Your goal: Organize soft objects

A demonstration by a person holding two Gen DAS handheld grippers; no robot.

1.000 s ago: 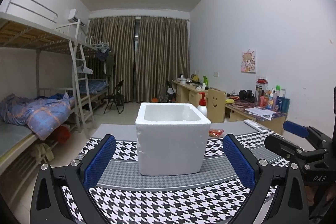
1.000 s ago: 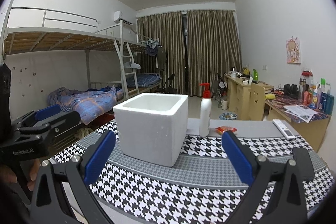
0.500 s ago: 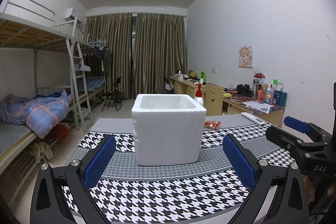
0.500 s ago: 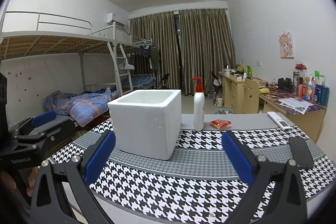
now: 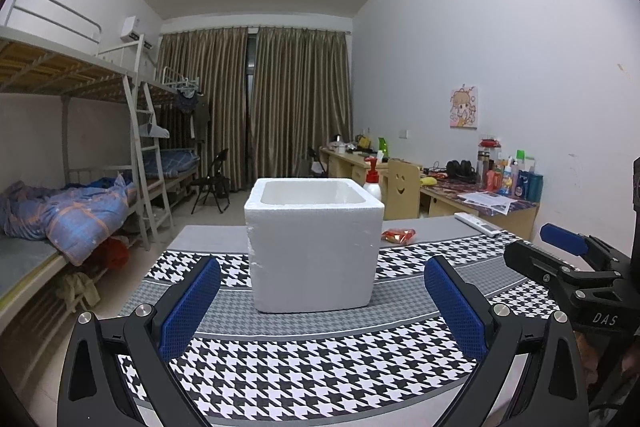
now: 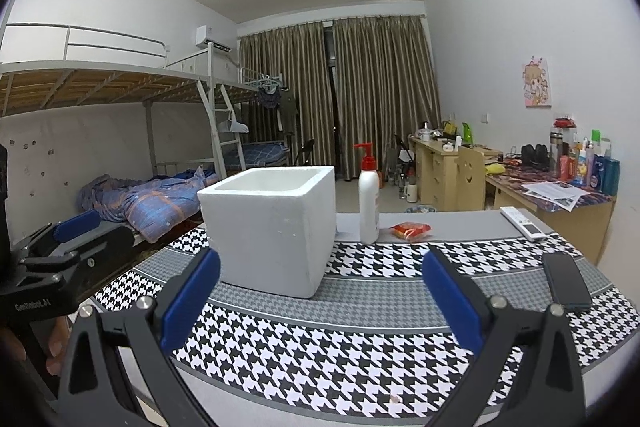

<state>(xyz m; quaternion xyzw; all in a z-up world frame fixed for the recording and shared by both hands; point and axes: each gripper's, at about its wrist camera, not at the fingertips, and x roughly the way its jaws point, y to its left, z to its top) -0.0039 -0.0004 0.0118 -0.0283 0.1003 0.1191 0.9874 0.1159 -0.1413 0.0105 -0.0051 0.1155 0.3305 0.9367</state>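
Foam box (image 5: 314, 245), white and open-topped, is seen standing upright on the houndstooth cloth (image 5: 320, 375) that covers the table (image 6: 452, 223), at 12 o'clock from the left gripper (image 5: 320, 311) and at 11 o'clock from the right gripper (image 6: 320, 301). Bare cloth is left on all sides of the box, with a broad band of it between the box and both grippers. Both grippers are held spread wide with nothing between their blue pads (image 5: 190, 309). The right gripper is also caught at 3 o'clock in the left view, the left gripper at 9 o'clock in the right view.

A white pump bottle (image 6: 369, 195) is shown whole, just beside the box, only in the right view; in the left view all but its red pump is hidden behind the box. A dark phone (image 6: 566, 281) near the cloth's right edge is seen from the right wrist alone. A white remote (image 6: 522, 223) lies at 2 o'clock and a small red packet (image 6: 411, 230), possibly a snack, on the grey strip behind the box.

Compared with a second ago, the box is viewed from lower, so less of its interior is shown.
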